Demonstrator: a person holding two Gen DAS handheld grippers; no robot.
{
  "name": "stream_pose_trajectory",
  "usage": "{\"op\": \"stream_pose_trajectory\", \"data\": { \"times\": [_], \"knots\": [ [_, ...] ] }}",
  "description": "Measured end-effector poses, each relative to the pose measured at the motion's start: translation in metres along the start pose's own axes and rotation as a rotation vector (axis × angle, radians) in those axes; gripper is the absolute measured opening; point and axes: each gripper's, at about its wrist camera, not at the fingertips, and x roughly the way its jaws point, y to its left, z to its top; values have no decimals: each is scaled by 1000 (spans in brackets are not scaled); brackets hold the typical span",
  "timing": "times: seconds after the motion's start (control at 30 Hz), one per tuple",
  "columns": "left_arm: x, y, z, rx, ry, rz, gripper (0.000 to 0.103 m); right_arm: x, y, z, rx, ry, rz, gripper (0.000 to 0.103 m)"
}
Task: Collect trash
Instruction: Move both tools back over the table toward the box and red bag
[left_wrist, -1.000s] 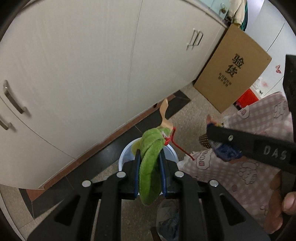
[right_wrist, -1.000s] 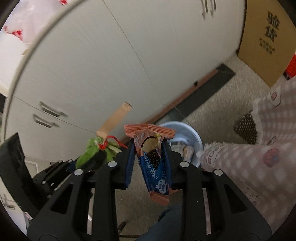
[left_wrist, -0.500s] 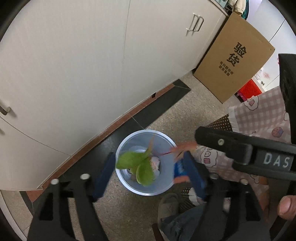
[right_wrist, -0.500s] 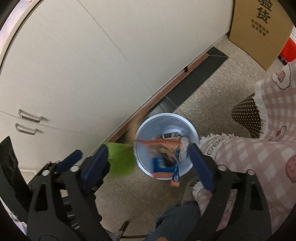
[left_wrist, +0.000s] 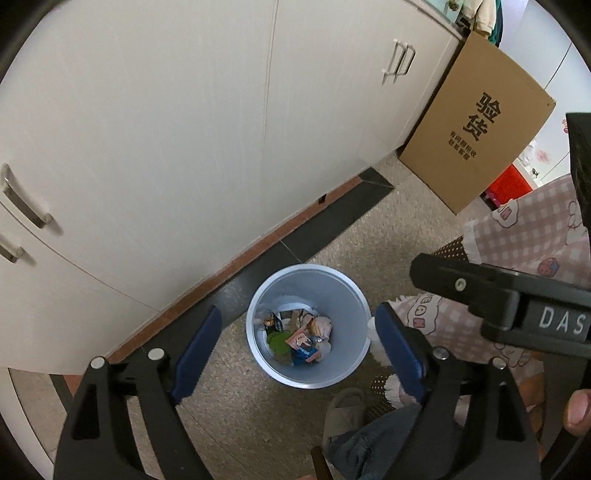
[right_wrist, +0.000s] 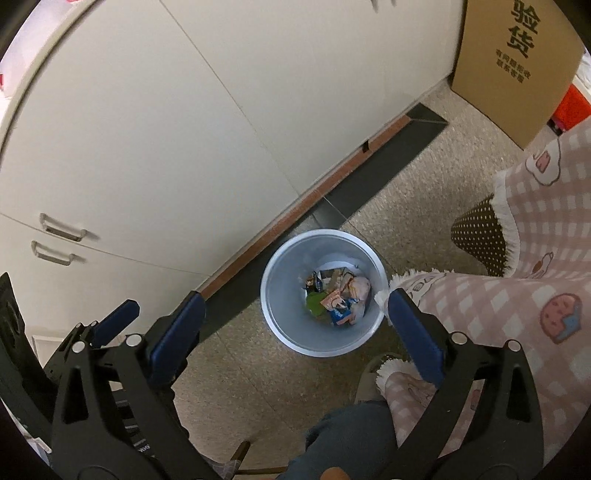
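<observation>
Both grippers — left gripper (left_wrist: 297, 341) and right gripper (right_wrist: 295, 323) — hung spread wide and empty above the bin (left_wrist: 360, 365); the trash (left_wrist: 295, 338) lay inside it. I judged the drop step finished — next, I'd need to find more litter.

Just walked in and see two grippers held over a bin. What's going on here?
A person is collecting trash. The left gripper and the right gripper hang open and empty above the pale blue trash bin. A green leafy scrap and a blue snack wrapper lie inside among other litter.
</observation>
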Motion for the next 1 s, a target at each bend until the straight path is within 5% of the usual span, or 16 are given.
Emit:
{"op": "stream_pose_trajectory", "data": {
  "times": [0.2,0.43,0.77,1.0],
  "knots": [
    [-47,-5,2,-10,-93,61,84,-57,22,3,-85,-108,39,97],
    [-120,-30,6,22,-234,39,84,-155,22,-7,-119,-312,49,97],
    [-217,-121,0,153,-424,-48,88,-280,-36,-59,-76,-533,-27,97],
    [-256,-204,-12,263,-487,-154,89,-351,-93,-105,9,-656,-107,97]
  ]
}}
